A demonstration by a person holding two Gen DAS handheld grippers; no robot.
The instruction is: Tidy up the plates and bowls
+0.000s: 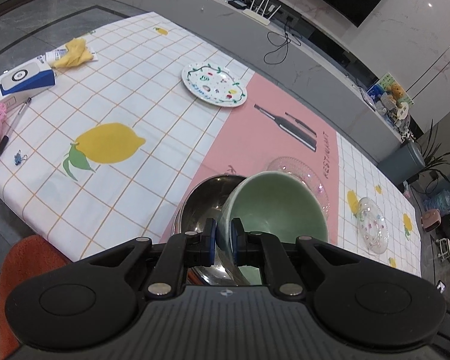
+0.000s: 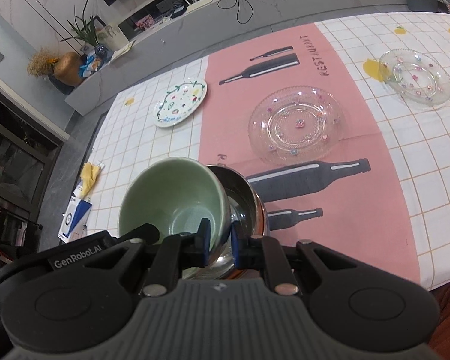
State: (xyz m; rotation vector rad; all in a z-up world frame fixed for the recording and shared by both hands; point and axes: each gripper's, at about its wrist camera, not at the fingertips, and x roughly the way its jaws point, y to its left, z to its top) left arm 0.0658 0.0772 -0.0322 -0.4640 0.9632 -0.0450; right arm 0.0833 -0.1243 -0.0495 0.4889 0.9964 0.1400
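Both bowls are off the table, so this looks like the nesting step. The left gripper (image 1: 223, 241) is pinched nearly shut on the near wall of the green bowl (image 1: 274, 207), one pad inside and one out. Just beside it, the right gripper (image 2: 220, 247) is clamped the same way on the rim of the steel bowl (image 2: 244, 207). The two bowls touch at their rims, tilted toward each other. Past the fingers lie the painted plate (image 2: 180, 102), then the big glass plate (image 2: 297, 124), with the small glass plate (image 2: 415, 79) off to the right. Next, I'd guess, one bowl goes inside the other — that needs one levelled first, then a gentle lowering so ceramic doesn't knock steel.
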